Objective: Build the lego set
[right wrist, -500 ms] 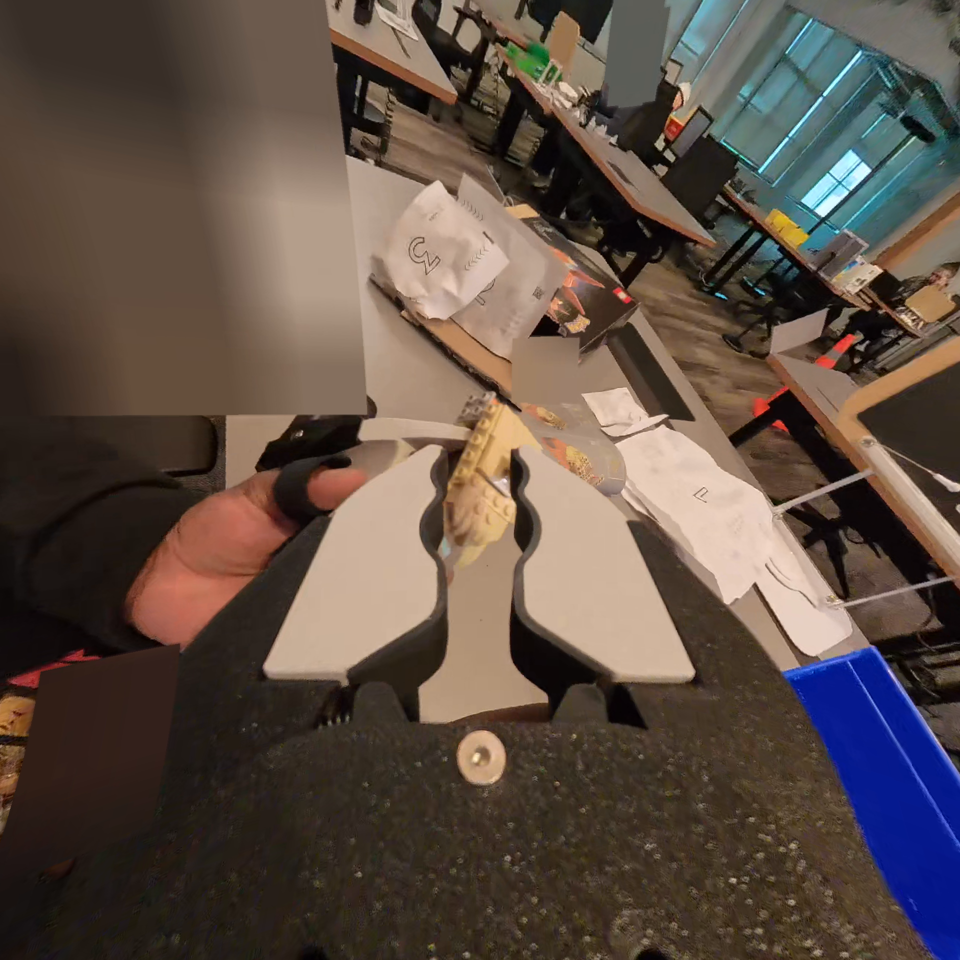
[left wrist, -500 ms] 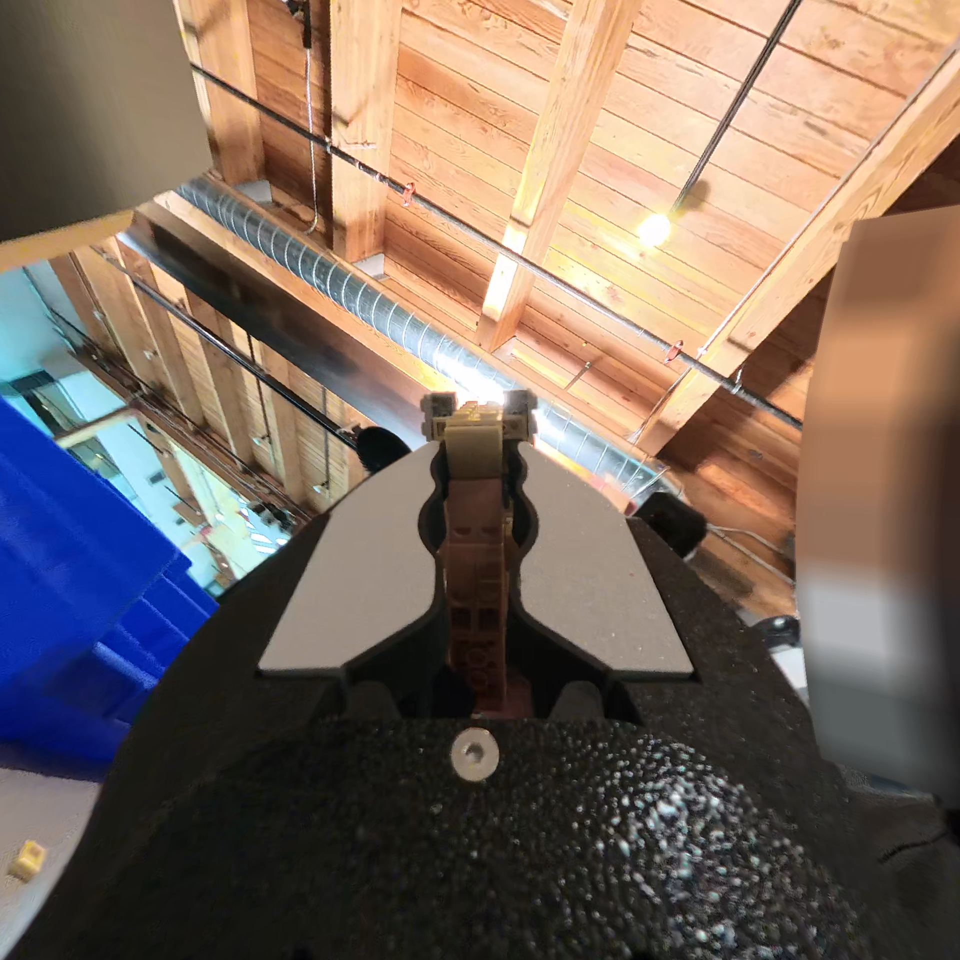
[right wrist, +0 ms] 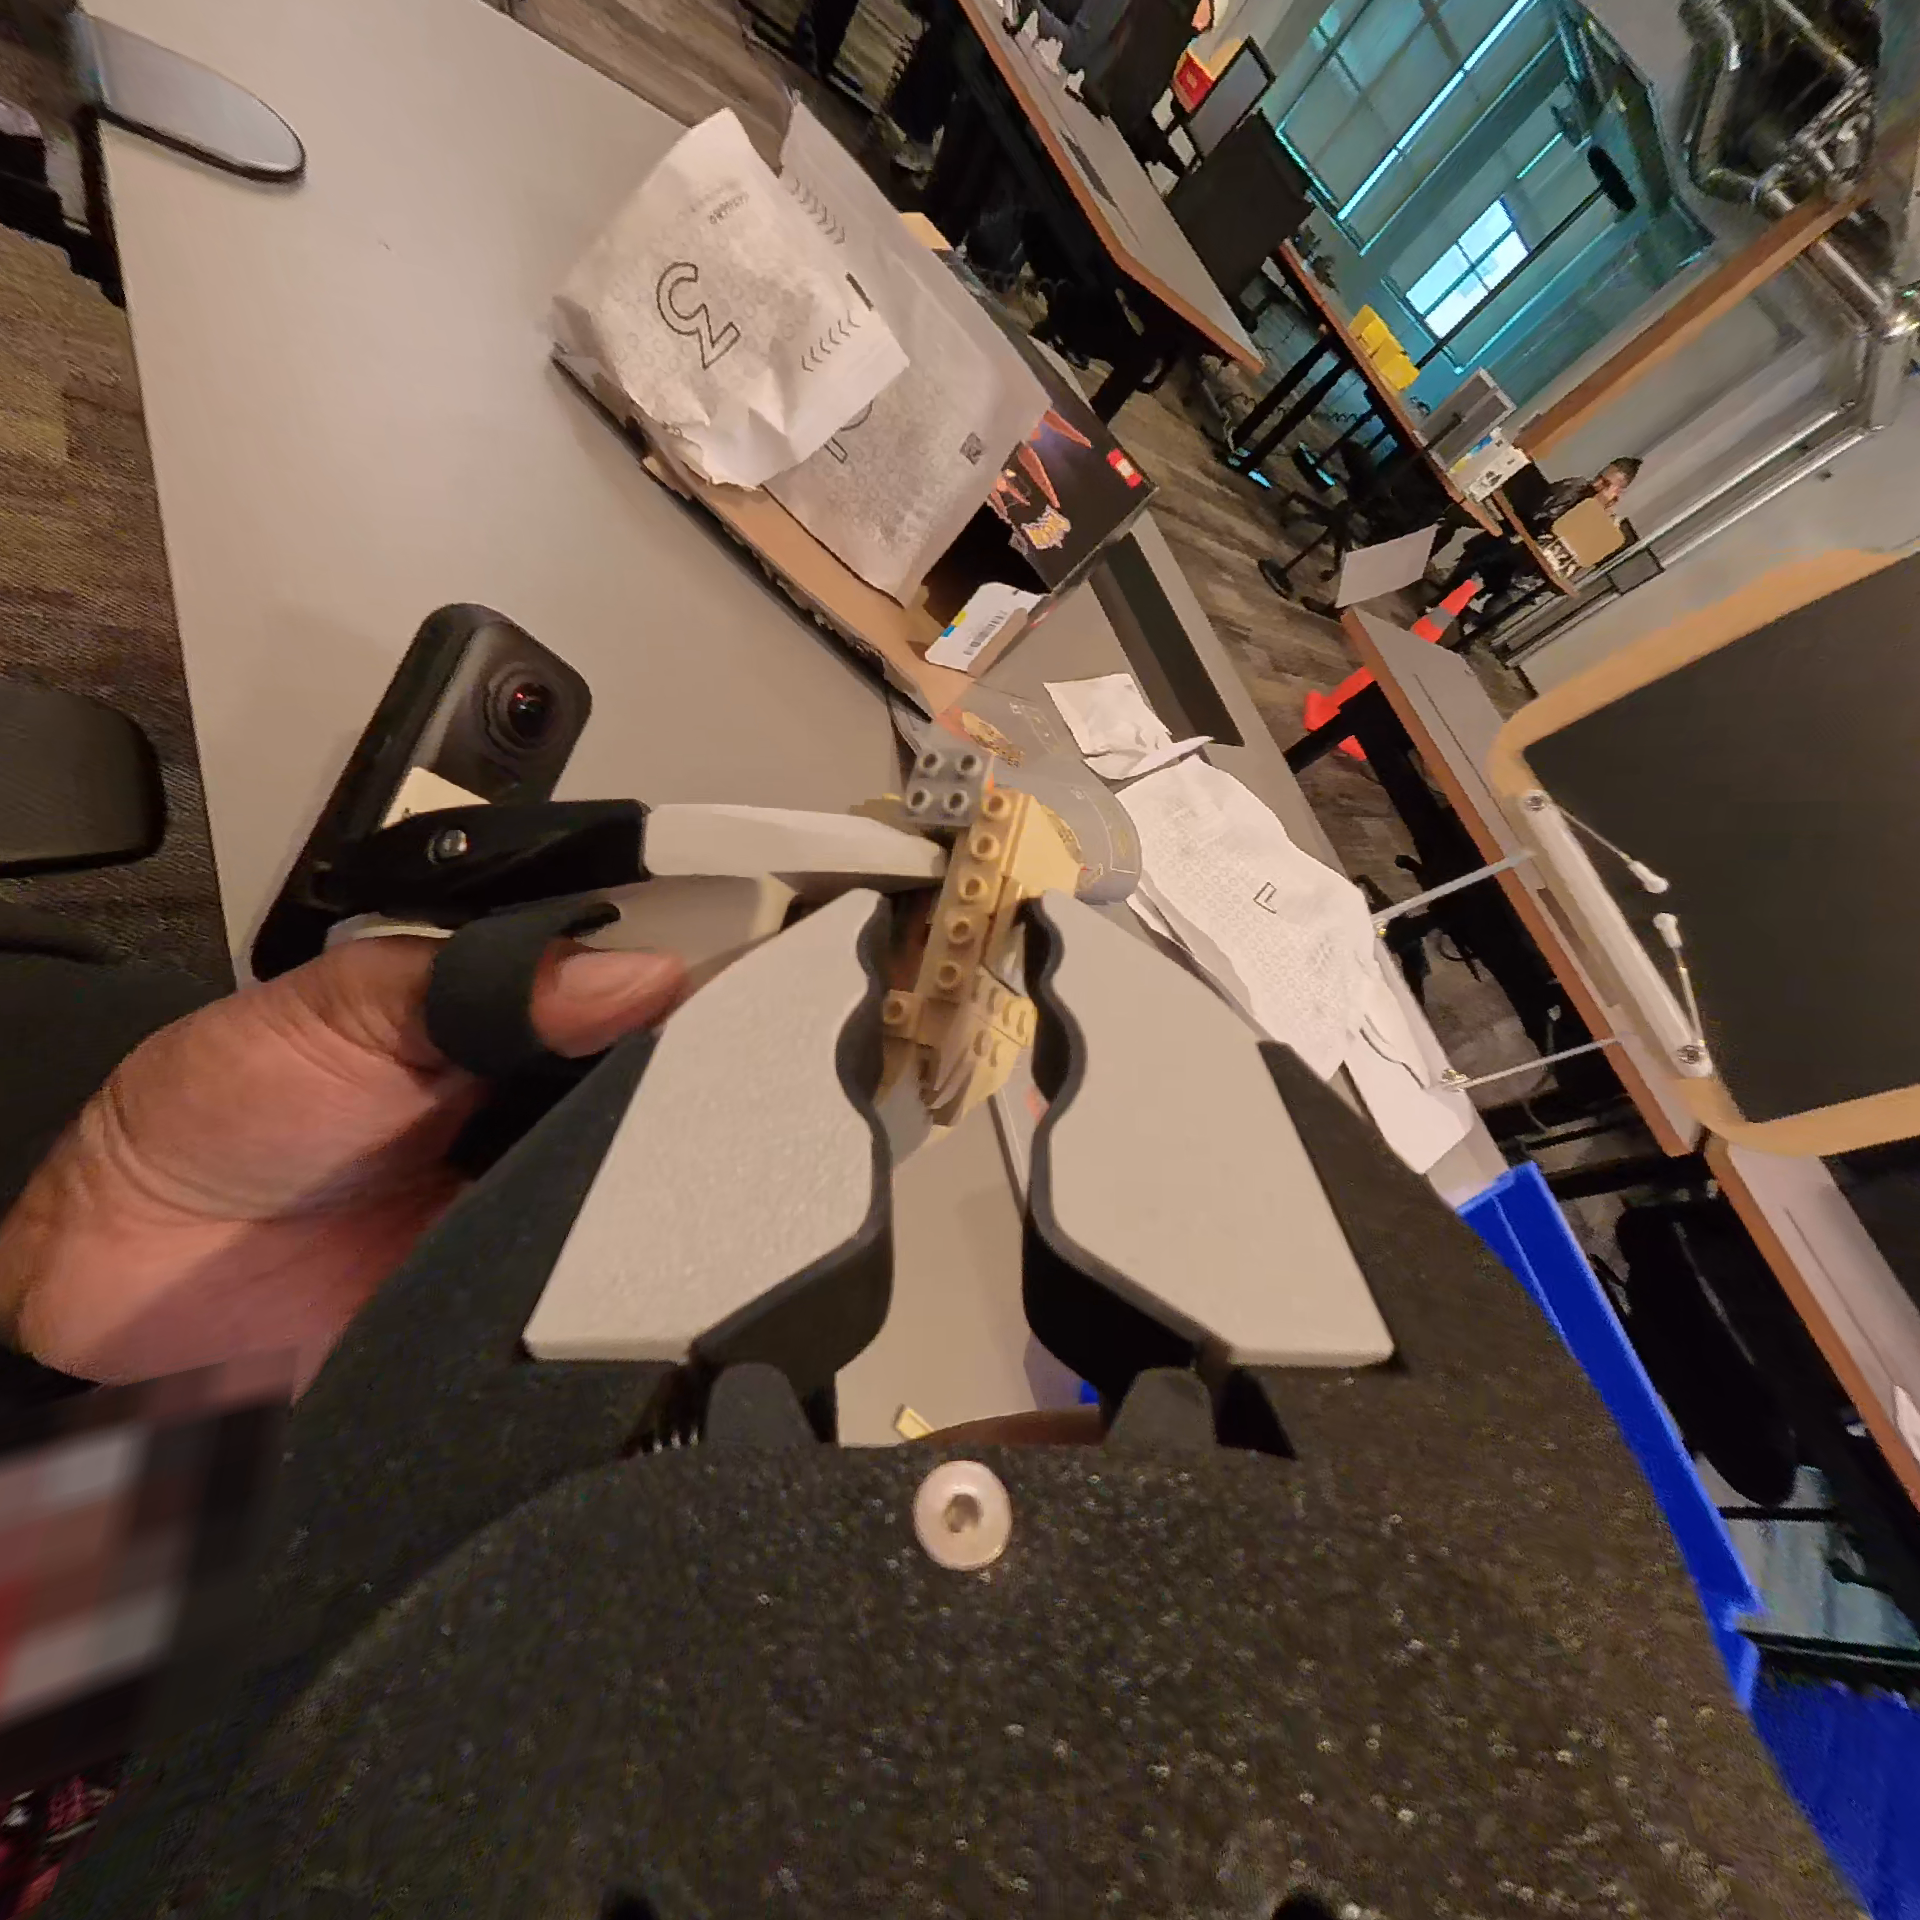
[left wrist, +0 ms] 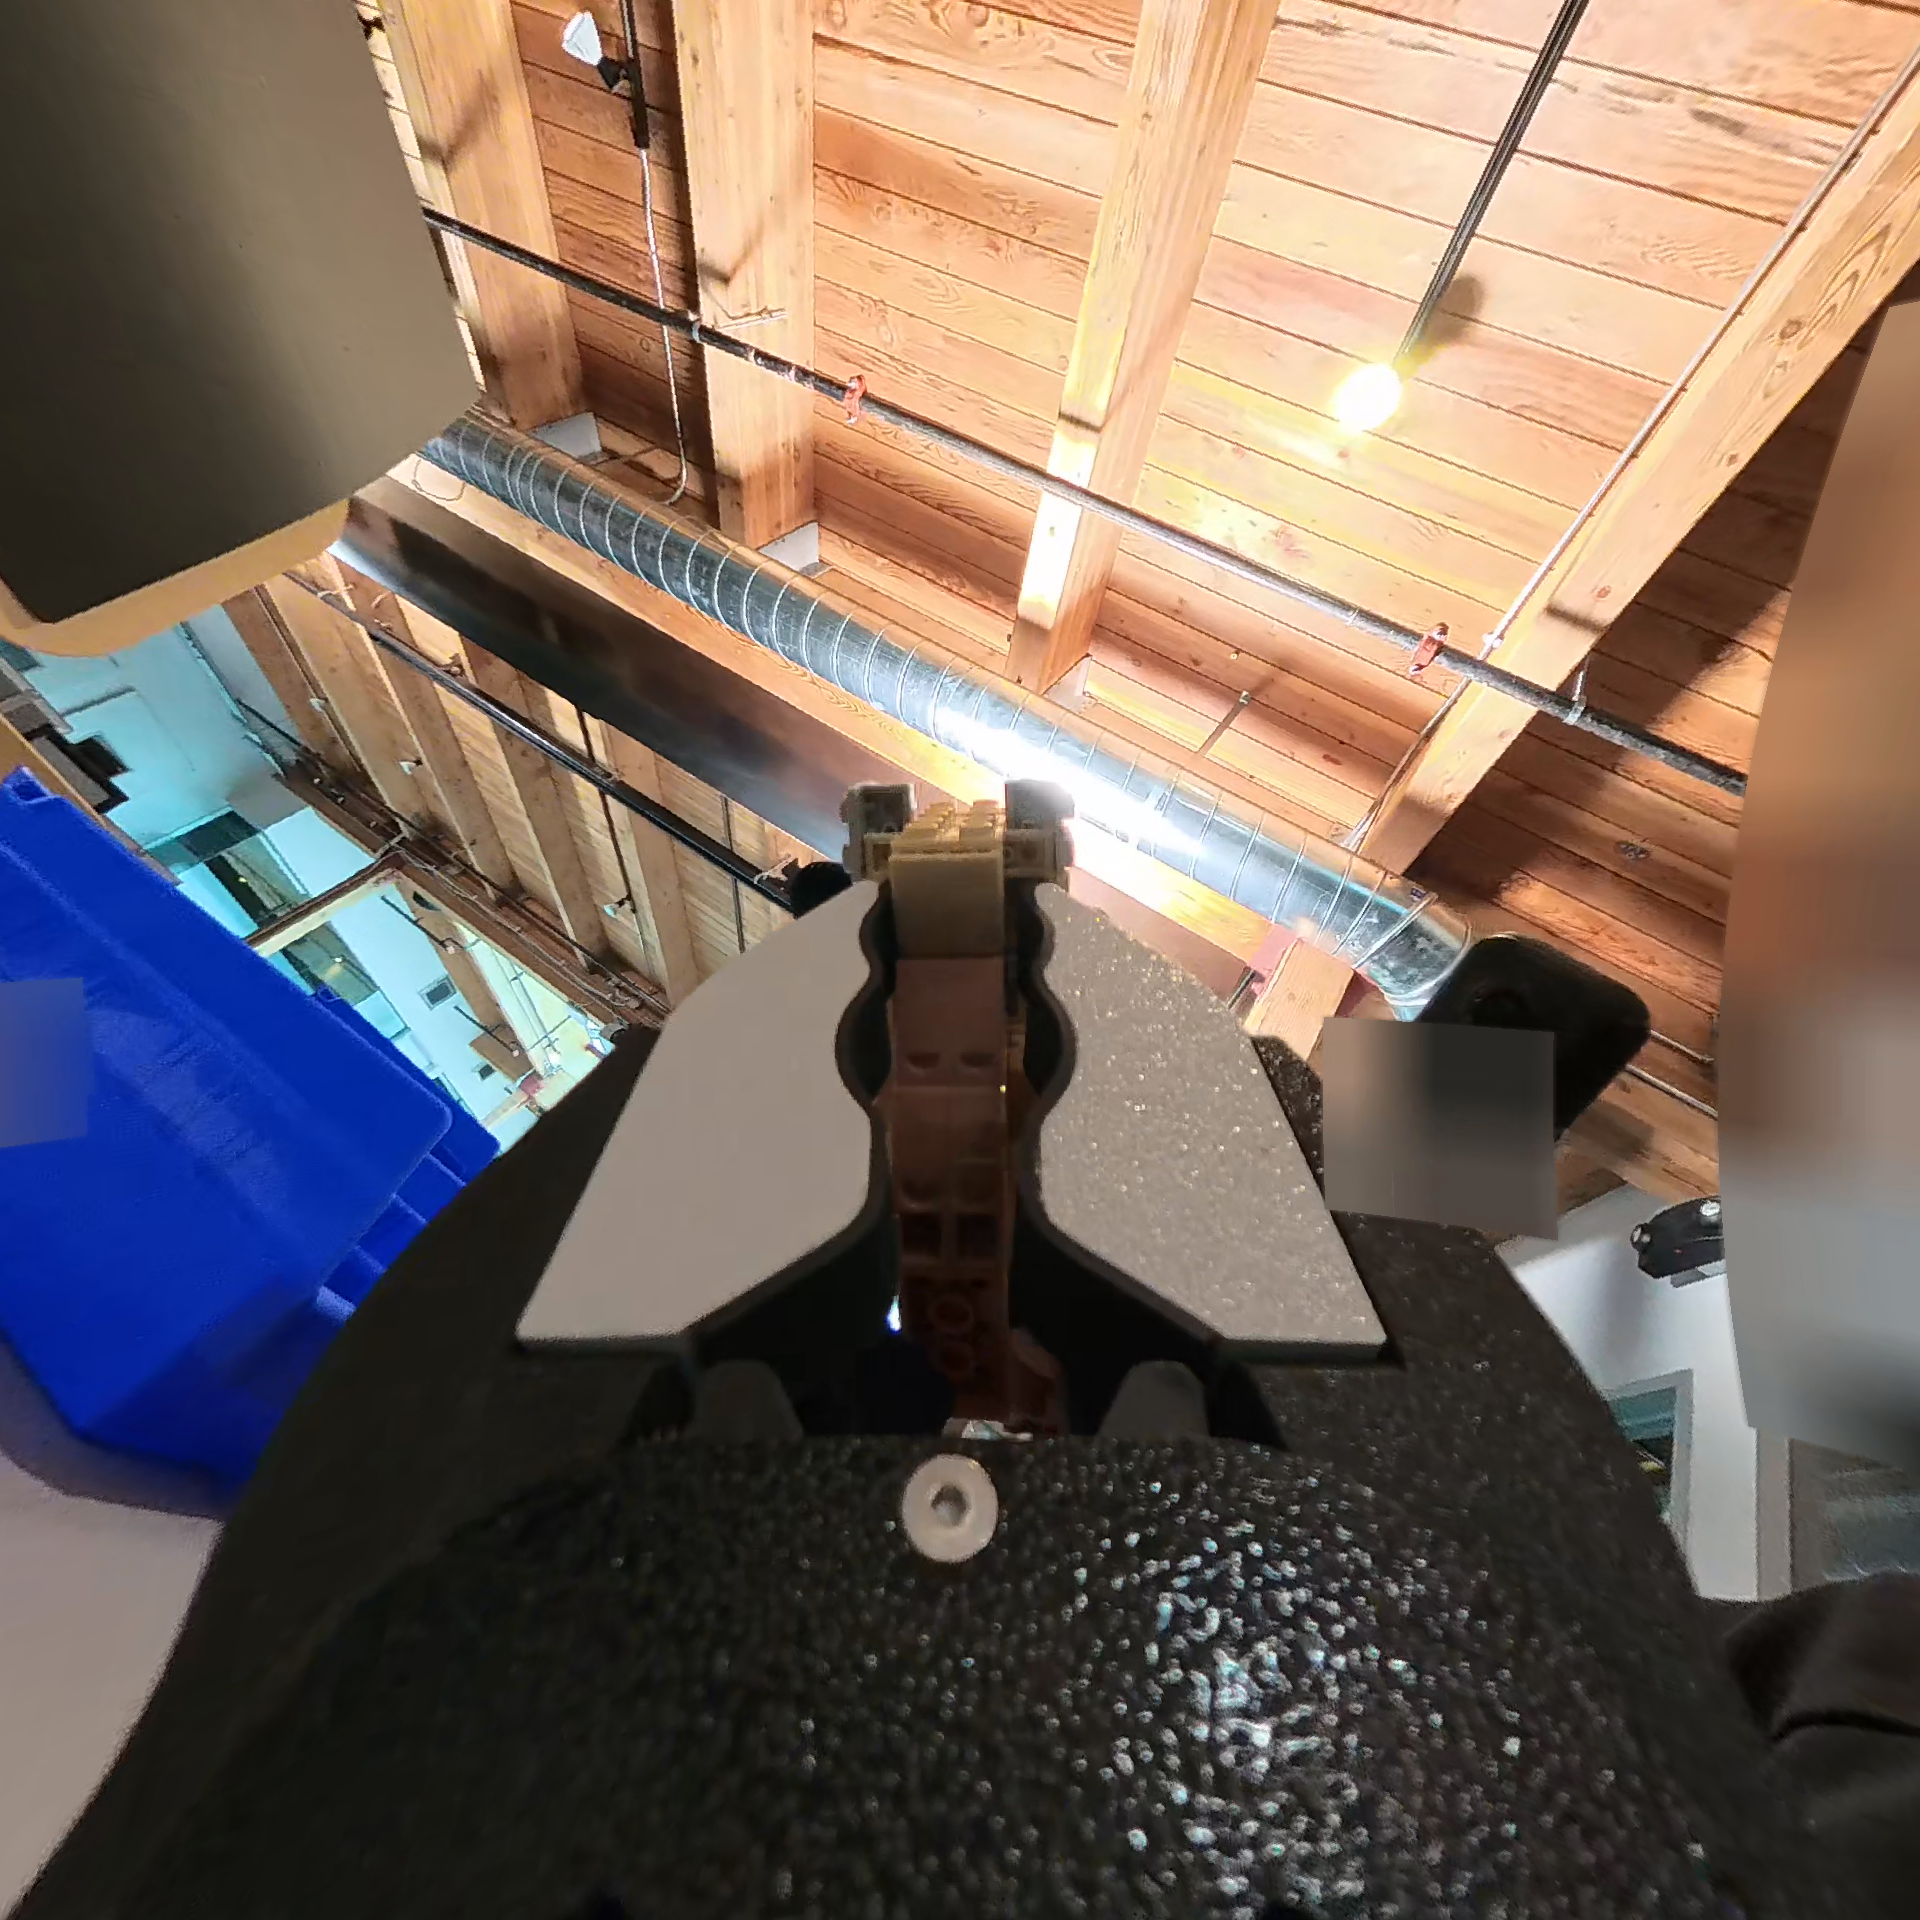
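A tan and brown lego assembly (left wrist: 951, 1091) with small grey bricks at its far end is clamped between the fingers of my left gripper (left wrist: 956, 904), held up toward the wooden ceiling. In the right wrist view the same assembly (right wrist: 966, 966) sits between the fingertips of my right gripper (right wrist: 956, 914), which close on its sides. The left gripper (right wrist: 935, 857) comes in from the left, held by a hand (right wrist: 260, 1143), and grips the assembly's upper part. A grey 2x2 brick (right wrist: 945, 784) tops the assembly.
Below lies a grey table (right wrist: 364, 416) with a lego box (right wrist: 1060, 499), white paper bags (right wrist: 727, 312) and crumpled paper (right wrist: 1278, 935). A blue bin (right wrist: 1621, 1403) stands at the right and also shows in the left wrist view (left wrist: 156, 1195). Only a small space, under 4 cm, lies between the two pairs of fingers.
The right view has tilted, so the left gripper and its camera show more fully. Both grippers stay on the assembly. The left view has shifted slightly against the ceiling.
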`<state>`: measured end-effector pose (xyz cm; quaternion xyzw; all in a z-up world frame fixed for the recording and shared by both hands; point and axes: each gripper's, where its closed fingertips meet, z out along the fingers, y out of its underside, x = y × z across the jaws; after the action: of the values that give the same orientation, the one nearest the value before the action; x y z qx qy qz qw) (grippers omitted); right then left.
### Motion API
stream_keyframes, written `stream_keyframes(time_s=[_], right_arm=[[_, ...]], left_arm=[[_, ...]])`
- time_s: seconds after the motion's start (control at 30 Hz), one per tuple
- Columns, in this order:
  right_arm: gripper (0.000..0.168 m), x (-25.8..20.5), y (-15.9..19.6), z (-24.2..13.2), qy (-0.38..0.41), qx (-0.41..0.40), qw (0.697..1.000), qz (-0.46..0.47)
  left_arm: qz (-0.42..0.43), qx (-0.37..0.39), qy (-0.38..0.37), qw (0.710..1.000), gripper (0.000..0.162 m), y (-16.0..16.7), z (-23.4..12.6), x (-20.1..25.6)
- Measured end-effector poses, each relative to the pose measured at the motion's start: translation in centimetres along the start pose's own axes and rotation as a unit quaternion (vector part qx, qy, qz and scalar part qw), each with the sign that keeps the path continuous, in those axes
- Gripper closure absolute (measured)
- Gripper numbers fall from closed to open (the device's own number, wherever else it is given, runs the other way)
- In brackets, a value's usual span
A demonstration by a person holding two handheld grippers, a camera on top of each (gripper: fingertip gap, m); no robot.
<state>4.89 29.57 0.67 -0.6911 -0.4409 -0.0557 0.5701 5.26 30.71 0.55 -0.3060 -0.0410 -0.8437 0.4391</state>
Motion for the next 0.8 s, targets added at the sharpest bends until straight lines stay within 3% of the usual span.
stream_keyframes(time_s=[0.1, 0.8], right_arm=[[0.152, 0.27, -0.04, -0.08, 0.011, 0.002, 1.000, -0.006], [0.154, 0.01, 0.11, -0.56, 0.009, 0.029, 1.000, -0.007]], left_arm=[[0.001, -0.004, 0.007, 1.000, 0.141, 0.08, -0.03, 0.20], [0.008, -0.030, 0.004, 1.000, 0.142, 1.03, -0.07, 0.47]])
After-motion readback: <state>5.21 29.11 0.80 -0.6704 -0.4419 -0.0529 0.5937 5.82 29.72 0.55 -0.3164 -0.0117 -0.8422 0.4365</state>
